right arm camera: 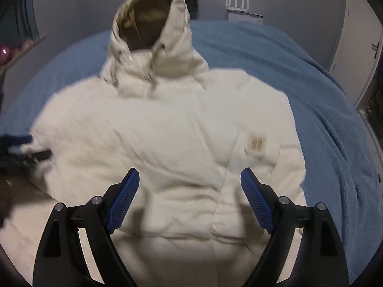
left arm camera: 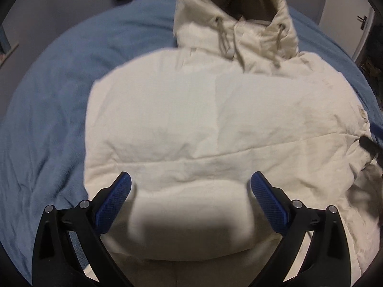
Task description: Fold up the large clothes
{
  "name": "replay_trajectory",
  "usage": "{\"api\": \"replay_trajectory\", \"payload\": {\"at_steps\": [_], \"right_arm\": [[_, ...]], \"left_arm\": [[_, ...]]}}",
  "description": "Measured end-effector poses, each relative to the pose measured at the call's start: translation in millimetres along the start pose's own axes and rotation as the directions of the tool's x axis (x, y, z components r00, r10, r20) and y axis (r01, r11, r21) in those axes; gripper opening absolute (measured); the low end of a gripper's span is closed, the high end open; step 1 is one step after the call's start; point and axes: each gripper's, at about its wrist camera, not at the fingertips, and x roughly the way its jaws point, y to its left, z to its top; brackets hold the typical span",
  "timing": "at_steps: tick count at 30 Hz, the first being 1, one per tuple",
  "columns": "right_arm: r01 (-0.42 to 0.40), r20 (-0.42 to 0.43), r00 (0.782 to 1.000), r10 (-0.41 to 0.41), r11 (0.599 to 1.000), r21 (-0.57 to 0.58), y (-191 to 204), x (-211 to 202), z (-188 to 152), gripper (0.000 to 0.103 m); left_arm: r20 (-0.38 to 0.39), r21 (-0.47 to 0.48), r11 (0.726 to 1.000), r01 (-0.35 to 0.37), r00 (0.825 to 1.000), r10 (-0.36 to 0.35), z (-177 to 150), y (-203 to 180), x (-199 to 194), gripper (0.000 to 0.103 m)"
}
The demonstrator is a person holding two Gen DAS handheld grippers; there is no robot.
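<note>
The cream puffer jacket [left arm camera: 203, 124] is laid flat on the blue bed cover [left arm camera: 47, 119], hood [right arm camera: 153, 31] propped up at the far end. Both the left gripper [left arm camera: 191, 187] and right gripper [right arm camera: 190, 183] are spread wide, nothing held. Puffy fabric like this could easily be pinched too shallowly and slip out, or the fold could spring back.

text: none legible | jacket [right arm camera: 167, 131] chest patch [right arm camera: 255, 144]: blurred, unreadable
</note>
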Motion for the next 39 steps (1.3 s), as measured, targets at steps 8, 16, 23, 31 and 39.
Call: {"api": "replay_trajectory", "payload": {"at_steps": [8,16,23,31,39], "right_arm": [[-0.068,-0.003,0.998,0.068,0.996,0.058,-5,4,77,0.083],[-0.05,0.088,0.995,0.042,0.994,0.095,5,47,143,0.083],[-0.014,0.128,0.992,-0.002,0.992,0.126,11,72,178,0.083],[0.033,0.164,0.986,-0.041,0.998,0.051,20,91,204,0.076],[0.068,0.179,0.983,-0.052,0.994,-0.086,36,120,218,0.027]], "left_arm": [[0.122,0.061,0.998,0.001,0.992,-0.008,8,-14,-16,0.096],[0.192,-0.134,0.989,0.056,0.981,-0.029,54,12,-37,0.096],[0.275,-0.227,0.966,0.125,0.96,-0.06,130,26,-48,0.096],[0.372,-0.328,0.938,0.117,0.928,0.015,107,58,10,0.096],[0.374,-0.319,0.932,0.171,0.926,-0.042,116,75,20,0.096]]}}
